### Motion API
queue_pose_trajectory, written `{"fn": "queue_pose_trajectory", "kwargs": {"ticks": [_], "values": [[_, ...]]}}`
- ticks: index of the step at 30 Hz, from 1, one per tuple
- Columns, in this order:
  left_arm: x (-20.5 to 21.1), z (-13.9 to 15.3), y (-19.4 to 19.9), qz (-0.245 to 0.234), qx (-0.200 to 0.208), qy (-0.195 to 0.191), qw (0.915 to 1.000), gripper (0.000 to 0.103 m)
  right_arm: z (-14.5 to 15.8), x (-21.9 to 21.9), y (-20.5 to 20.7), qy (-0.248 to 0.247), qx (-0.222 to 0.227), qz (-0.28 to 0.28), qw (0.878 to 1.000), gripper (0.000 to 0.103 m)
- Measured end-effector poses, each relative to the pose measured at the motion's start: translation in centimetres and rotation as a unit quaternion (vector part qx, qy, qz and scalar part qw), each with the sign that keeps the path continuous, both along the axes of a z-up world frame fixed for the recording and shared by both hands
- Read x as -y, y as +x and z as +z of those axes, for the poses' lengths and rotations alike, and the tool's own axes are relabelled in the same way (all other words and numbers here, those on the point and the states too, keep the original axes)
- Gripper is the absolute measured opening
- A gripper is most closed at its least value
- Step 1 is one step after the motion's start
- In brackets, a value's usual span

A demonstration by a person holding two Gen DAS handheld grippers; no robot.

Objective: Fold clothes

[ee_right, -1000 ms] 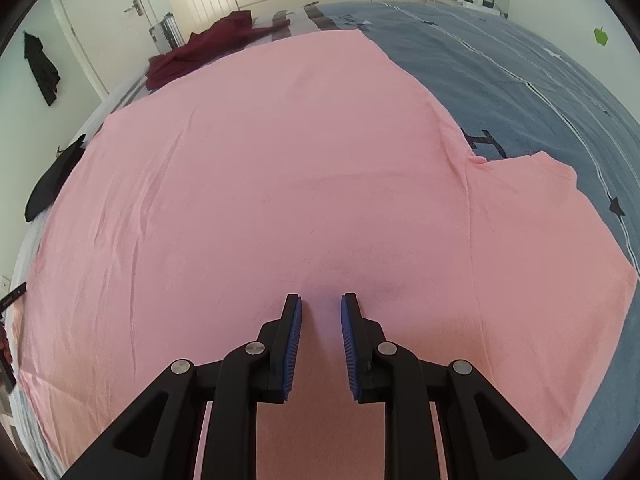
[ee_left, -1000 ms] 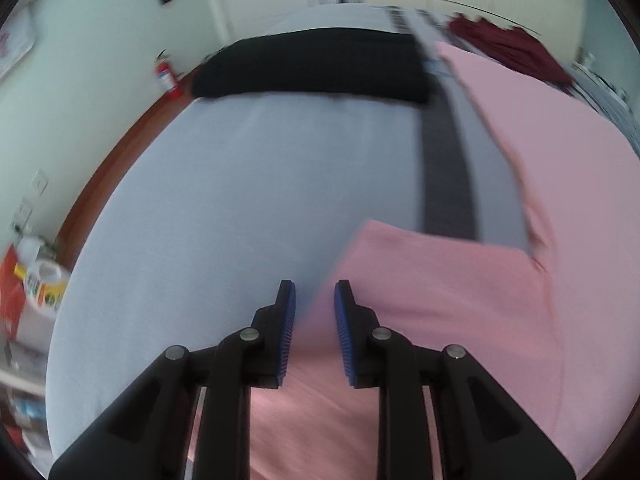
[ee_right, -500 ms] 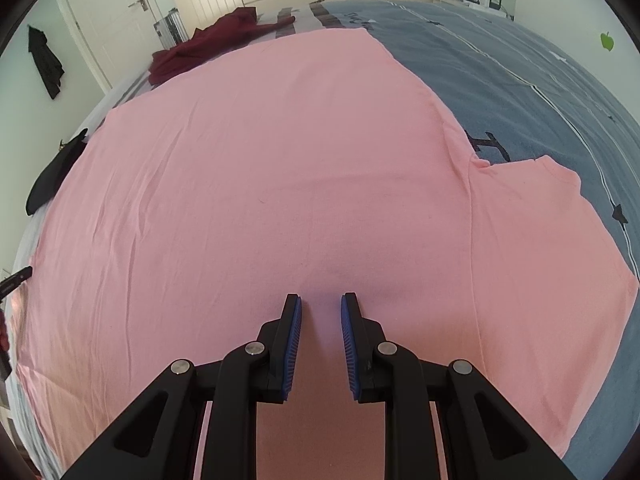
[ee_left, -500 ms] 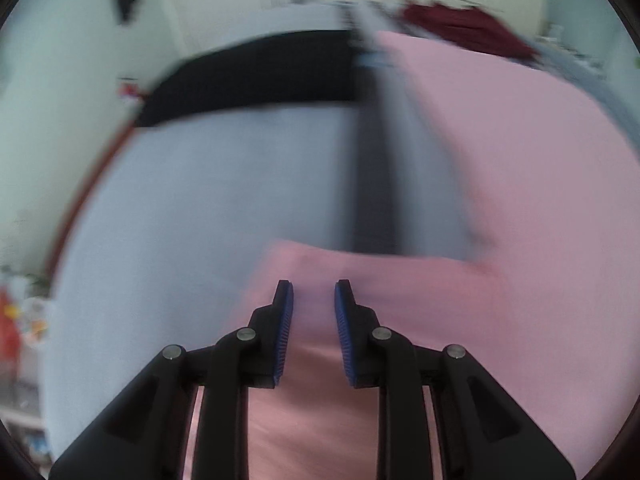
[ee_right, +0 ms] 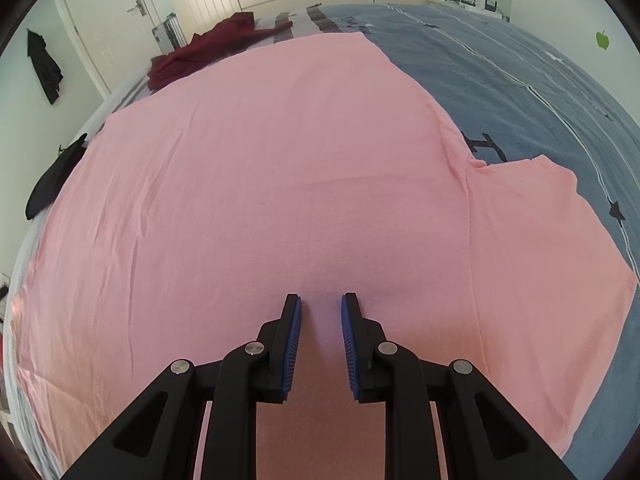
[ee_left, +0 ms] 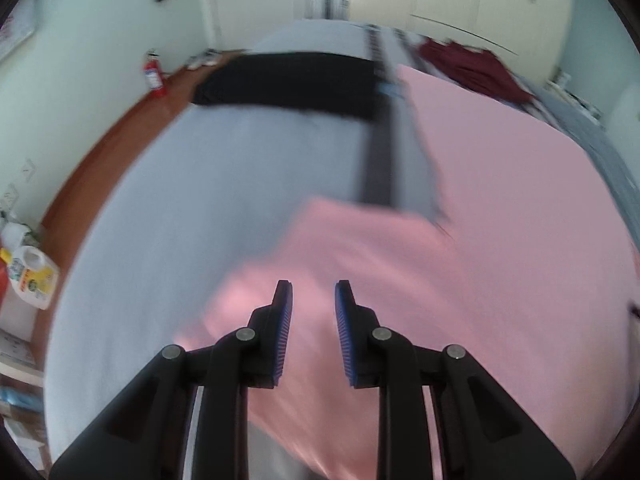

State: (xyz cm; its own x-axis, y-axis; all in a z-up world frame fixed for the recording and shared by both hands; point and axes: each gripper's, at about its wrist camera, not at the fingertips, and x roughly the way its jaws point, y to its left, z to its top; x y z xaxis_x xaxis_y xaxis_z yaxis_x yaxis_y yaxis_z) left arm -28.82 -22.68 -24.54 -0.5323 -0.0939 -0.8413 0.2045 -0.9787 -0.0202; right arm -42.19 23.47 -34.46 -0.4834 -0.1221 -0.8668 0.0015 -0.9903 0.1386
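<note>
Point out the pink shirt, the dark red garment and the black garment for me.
pink shirt [ee_right: 280,184]: right wrist view, middle of the body.
dark red garment [ee_right: 208,50]: right wrist view, centre of the heap.
black garment [ee_left: 288,82]: left wrist view, its middle.

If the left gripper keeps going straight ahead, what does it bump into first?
Most likely the pink shirt: its sleeve lies right ahead of the open left gripper. Beyond that come the grey bedsheet and the black garment. The picture is blurred, so depth is uncertain.
</note>
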Motion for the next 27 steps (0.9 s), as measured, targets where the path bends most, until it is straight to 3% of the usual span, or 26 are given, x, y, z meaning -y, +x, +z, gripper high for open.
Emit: {"fn": "queue_pose_trajectory", "kwargs": {"ticks": [3,6,10,11,12,13,16,24,27], "values": [[-3.0,-0.2,2.8,-0.035,0.006,0.003,0.9994,0.019,0.8,0.4,0.9,-0.005,-0.005,0.007,1.000,0.019],[-4.0,-1.9,4.9,-0.030,0.032,0.001,0.9990,0.019,1.2,0.6,2.0,-0.007,-0.001,0.017,1.000,0.019],[-0.9,-4.1,6.4,0.030,0.058,-0.007,0.9979,0.019,1.0,0.2,3.6,0.003,0.012,0.031,0.999,0.019],[0.0,-4.5,6.7,0.046,0.060,-0.004,0.9971,0.021,0.7,-0.1,4.0,0.004,0.017,0.032,0.999,0.019],[0.9,-4.6,7.0,0.061,0.061,-0.003,0.9963,0.032,0.5,-0.6,4.3,0.006,0.023,0.030,0.999,0.019],[1.6,-4.5,7.1,0.073,0.061,-0.009,0.9954,0.036,0.2,-1.1,4.6,0.008,0.028,0.027,0.999,0.019],[2.9,-3.7,6.9,0.101,0.063,-0.023,0.9926,0.037,-0.1,-2.8,5.4,0.009,0.035,0.016,0.999,0.019],[2.3,-1.5,-0.7,0.062,0.004,-0.028,0.9976,0.037,0.9,-5.2,5.8,0.013,0.028,0.009,0.999,0.019],[2.6,-2.9,-3.2,0.061,0.018,-0.036,0.9973,0.036,1.2,-5.7,5.7,0.012,0.021,0.005,1.000,0.019]]}}
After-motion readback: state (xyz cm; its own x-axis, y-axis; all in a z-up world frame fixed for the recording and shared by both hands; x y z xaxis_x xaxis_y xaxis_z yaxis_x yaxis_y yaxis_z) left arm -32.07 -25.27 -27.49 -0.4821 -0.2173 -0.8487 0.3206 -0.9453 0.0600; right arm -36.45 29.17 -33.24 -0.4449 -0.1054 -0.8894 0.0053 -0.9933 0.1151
